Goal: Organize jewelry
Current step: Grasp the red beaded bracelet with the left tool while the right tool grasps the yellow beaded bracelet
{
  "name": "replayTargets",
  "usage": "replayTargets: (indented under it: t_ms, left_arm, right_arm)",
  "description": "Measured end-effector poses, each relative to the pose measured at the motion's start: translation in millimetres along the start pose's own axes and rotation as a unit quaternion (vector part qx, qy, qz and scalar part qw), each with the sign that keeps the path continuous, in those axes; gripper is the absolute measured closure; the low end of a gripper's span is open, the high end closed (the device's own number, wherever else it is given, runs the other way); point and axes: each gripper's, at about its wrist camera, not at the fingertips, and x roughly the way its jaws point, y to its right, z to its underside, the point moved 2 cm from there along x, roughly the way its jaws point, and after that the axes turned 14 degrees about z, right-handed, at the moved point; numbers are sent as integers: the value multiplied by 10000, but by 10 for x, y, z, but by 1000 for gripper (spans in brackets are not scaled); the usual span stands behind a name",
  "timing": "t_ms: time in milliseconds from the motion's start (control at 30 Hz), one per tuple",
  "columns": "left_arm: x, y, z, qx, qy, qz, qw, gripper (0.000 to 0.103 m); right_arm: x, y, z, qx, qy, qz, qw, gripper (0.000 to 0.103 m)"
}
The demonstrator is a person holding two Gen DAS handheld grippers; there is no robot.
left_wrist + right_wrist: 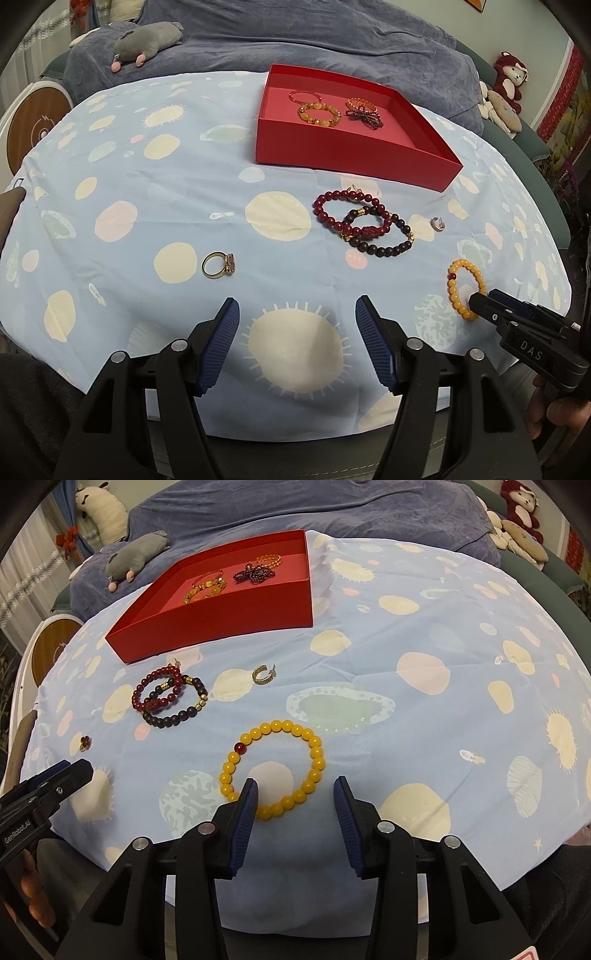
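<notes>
The yellow bead bracelet [273, 770], light, limp and slippery, lies near the tabletop's front edge. The right gripper [295, 801] straddles its near arc, fingers part-open, nothing gripped; pinch that arc. The left gripper [297, 347] gapes empty.

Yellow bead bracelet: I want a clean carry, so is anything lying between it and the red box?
The two overlapping dark bracelets and a small hoop earring lie on the cloth between the yellow bead bracelet and the red box; carrying above them avoids both.
</notes>
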Motion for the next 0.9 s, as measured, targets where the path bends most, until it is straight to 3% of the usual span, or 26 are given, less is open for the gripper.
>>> replayTargets:
  t_ms: [100,300,633,900]
  left_arm:
    - [-3,3,-13,-30,34,19,10000,41]
    - [34,-2,-132,-96,71,33,9999,41]
    - [365,14,-515,-109,13,39,9999,41]
    - [652,-55,-674,-31,-159,-173,9997,56]
  right_arm:
    - [17,-13,-21,-65,68,65,9999,74]
    - [52,-7,-71,-118,112,121,9998,95]
    - [94,-50,-164,-47,52,-105,9999,96]
    - [121,-59,-211,65,-34,-252,9997,96]
